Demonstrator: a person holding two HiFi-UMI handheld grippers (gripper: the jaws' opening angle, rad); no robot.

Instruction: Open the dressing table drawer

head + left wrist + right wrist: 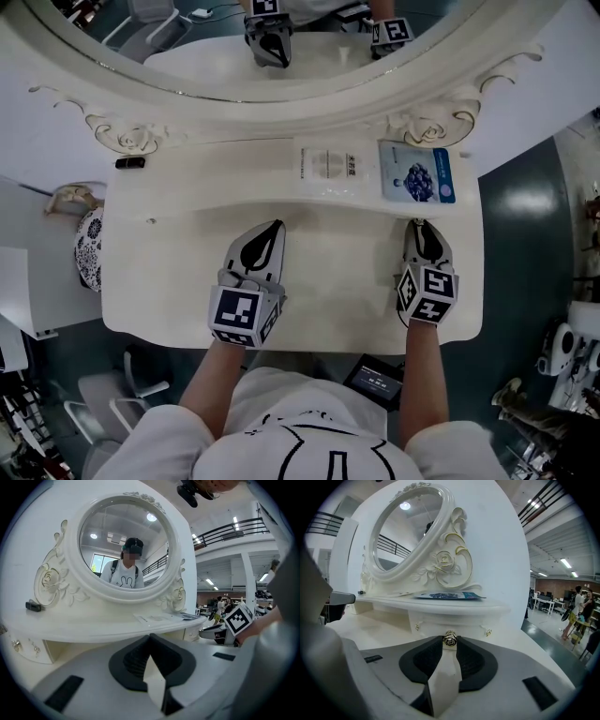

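Right gripper (450, 642) jaws clamped on gold knob (450, 639), drawer (451, 622) closed
Drawer sits under shelf (216, 175) at desk (337, 281) right end; left gripper (150, 636) jaws together, empty; blue packet (417, 172) print unreadable

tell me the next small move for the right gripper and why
Probably draw the right gripper straight back toward the person: its jaws are closed on the small gold knob of the drawer under the shelf, and the drawer front looks fully shut.

Large open workspace hall: mezzanine railing (229, 528), strip ceiling lights (565, 563), desks (543, 601), people (581, 604) standing in background.
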